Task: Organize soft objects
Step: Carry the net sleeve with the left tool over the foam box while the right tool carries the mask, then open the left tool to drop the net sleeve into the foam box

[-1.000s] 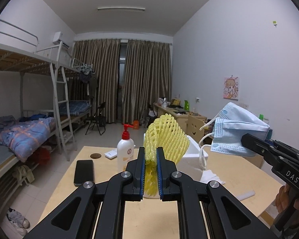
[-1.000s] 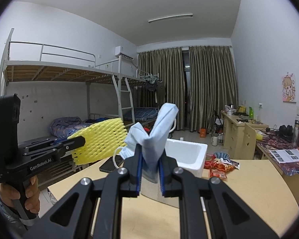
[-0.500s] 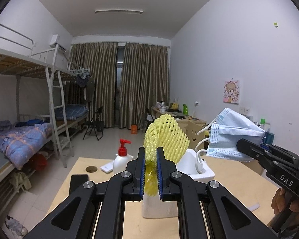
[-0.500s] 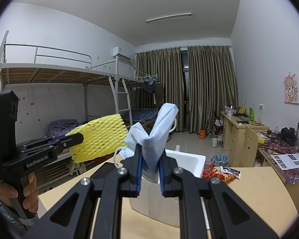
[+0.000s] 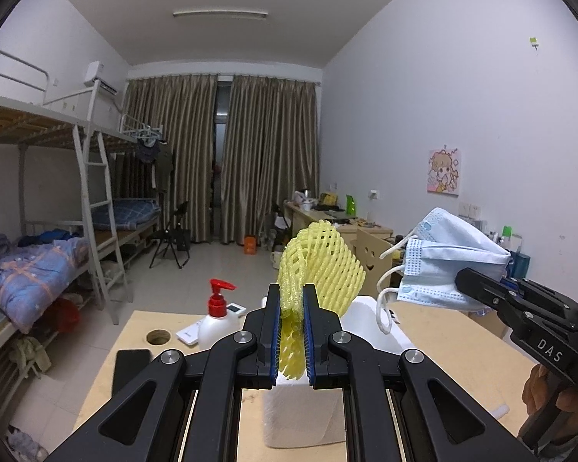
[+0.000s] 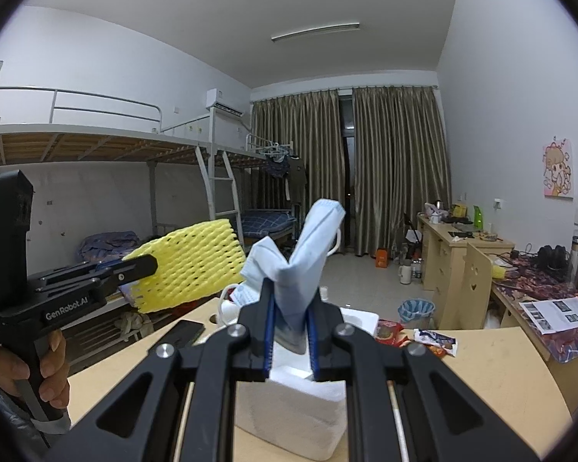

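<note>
My left gripper (image 5: 292, 300) is shut on a yellow foam fruit net (image 5: 323, 265) and holds it above the white foam box (image 5: 366, 312). My right gripper (image 6: 292, 300) is shut on light blue face masks (image 6: 308, 246), held above the same foam box (image 6: 300, 412). In the left wrist view the right gripper (image 5: 466, 281) shows at the right with the masks (image 5: 451, 261). In the right wrist view the left gripper (image 6: 142, 265) shows at the left with the net (image 6: 189, 269).
The wooden table (image 5: 462, 350) holds a soap pump bottle (image 5: 216, 319), a black phone (image 5: 129, 365), a white remote (image 5: 190, 333) and snack packets (image 6: 424, 340). A bunk bed (image 5: 38, 231) stands left, desks (image 6: 462, 254) right.
Both grippers have risen and moved forward over the foam box, which now sits closer beneath them. Each keeps its hold.
</note>
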A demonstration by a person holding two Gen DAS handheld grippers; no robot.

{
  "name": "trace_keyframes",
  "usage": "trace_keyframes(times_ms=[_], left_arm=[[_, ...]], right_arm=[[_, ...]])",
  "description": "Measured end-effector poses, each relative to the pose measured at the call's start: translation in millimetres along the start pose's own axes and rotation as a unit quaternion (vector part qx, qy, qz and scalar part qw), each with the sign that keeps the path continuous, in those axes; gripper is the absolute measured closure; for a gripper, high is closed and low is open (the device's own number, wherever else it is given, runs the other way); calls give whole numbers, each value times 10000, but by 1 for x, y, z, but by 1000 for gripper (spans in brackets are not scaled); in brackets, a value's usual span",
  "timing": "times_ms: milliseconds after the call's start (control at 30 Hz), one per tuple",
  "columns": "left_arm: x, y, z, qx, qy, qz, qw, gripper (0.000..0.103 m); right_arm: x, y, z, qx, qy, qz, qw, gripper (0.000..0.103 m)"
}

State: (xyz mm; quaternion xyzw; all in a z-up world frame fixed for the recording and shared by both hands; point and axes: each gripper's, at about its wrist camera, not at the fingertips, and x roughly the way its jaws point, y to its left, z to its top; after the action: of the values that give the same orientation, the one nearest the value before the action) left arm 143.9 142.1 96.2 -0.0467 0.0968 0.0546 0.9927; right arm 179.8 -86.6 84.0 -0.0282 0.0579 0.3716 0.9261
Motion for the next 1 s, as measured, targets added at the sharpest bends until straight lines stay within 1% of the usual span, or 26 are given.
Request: trace_keyframes(times_ms=[200,367,633,833,1000], left_arm=[[24,0,2,38,73,-38,10000,92],[46,1,2,43,188,-60,9998,92],[75,2,-2,32,363,-213,9991,92],[104,1,-6,28,715,-253,9971,92],[123,-2,-13,94,962,-197,9951,92]], right_arm=[[15,-12,-1,85,83,-59,9999,85],[26,-14,-1,106,179,-170,9996,85],[40,-18,-4,158,293,-220,9992,85],[48,-21,-8,180,366,-239,9989,85],[53,-25,-8,197,392,-277,9987,85]])
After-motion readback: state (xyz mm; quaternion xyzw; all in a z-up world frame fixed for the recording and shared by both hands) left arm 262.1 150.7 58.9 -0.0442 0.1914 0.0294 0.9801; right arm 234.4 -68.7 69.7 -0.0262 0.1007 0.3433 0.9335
